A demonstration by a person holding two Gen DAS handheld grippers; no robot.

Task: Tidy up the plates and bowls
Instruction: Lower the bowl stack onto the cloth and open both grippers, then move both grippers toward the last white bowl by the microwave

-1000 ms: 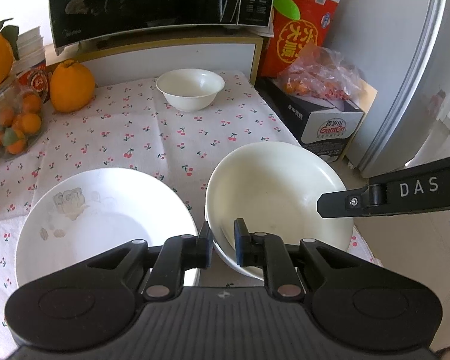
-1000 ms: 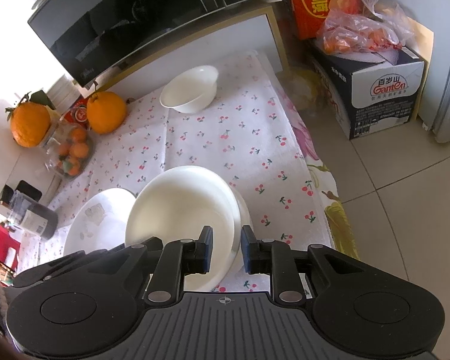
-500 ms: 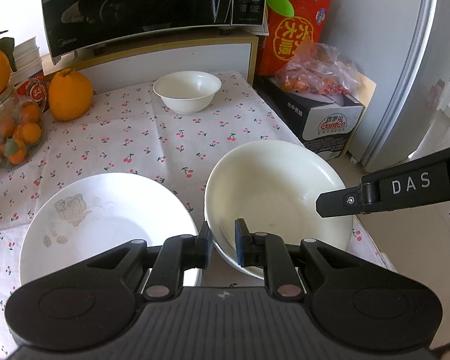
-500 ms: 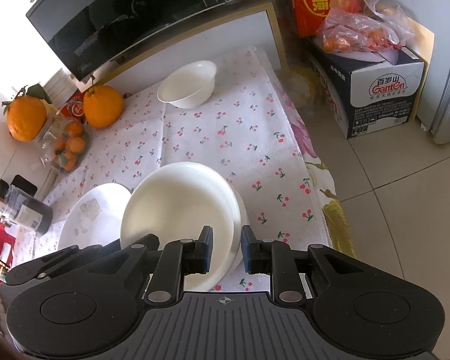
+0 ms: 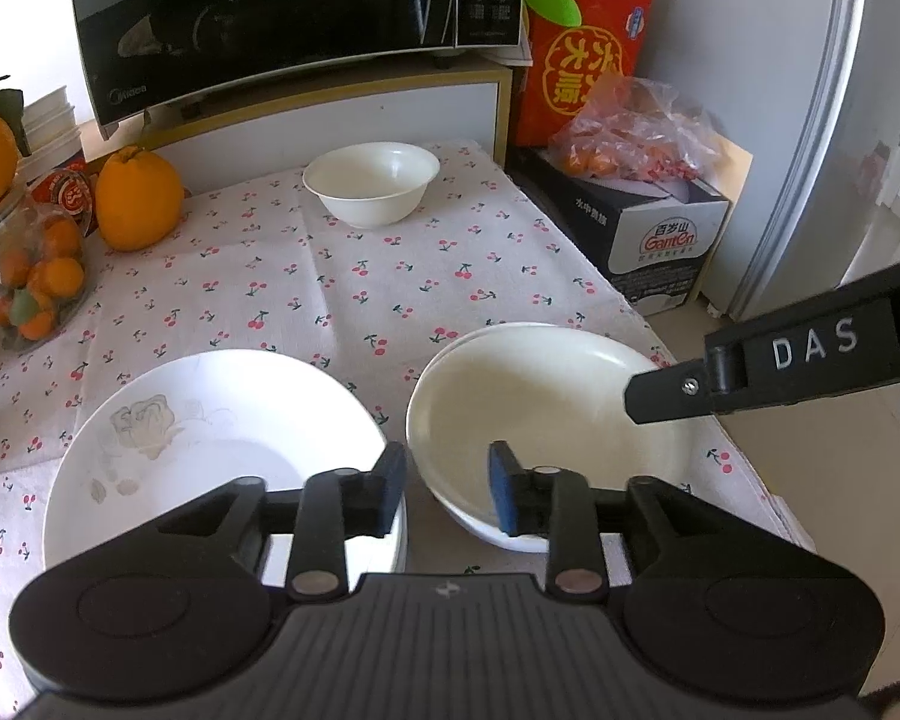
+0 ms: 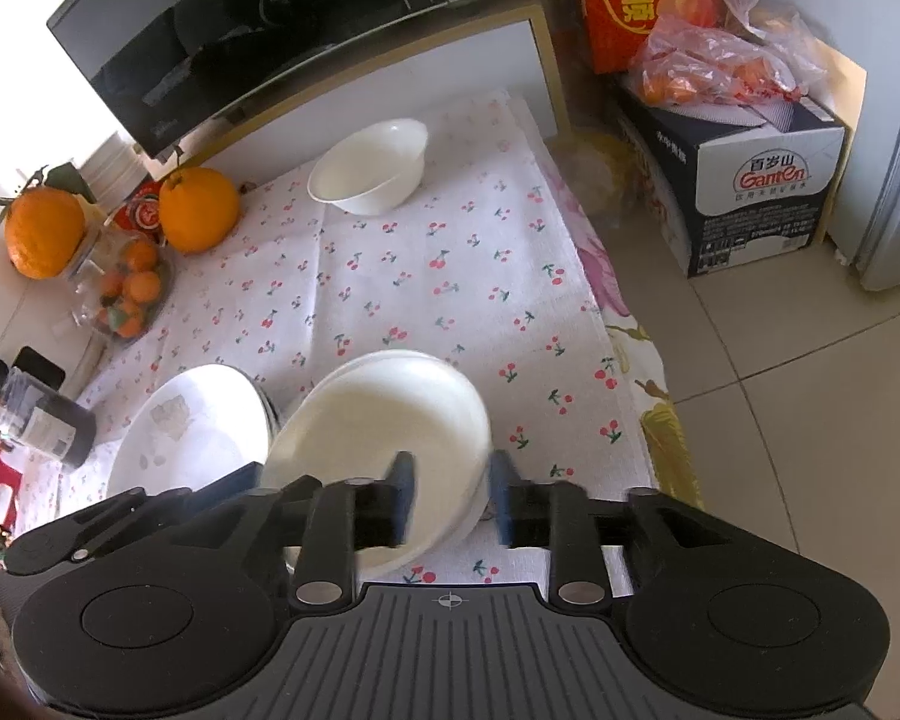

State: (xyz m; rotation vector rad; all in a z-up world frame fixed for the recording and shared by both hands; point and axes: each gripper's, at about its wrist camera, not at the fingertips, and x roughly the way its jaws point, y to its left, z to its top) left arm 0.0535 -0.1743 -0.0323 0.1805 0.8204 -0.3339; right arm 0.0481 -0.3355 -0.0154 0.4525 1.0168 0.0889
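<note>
A large white bowl [image 5: 546, 414] sits on the cherry-print cloth [image 5: 390, 282] at the near right, seemingly nested in a second one. My left gripper [image 5: 447, 483] straddles its near-left rim, jaws opening, pads off the rim. My right gripper [image 6: 453, 486] straddles the right rim of the same bowl [image 6: 384, 414], also opening, no pad pressing. A flower-printed white plate [image 5: 210, 438] lies to the left. A small white bowl [image 5: 371, 180] stands at the back.
A microwave [image 5: 294, 12] sits on a shelf behind the table. Oranges [image 5: 141, 198] and a jar of small fruit [image 5: 36, 282] stand at the left. A cardboard box [image 5: 648, 228] with a fruit bag and a fridge [image 5: 810, 120] are on the right. The table's edge drops to tiled floor [image 6: 780, 420].
Both grippers' jaws, shut on the large bowl's rim before, have spread apart. The bowl stays where it was on the cloth.
</note>
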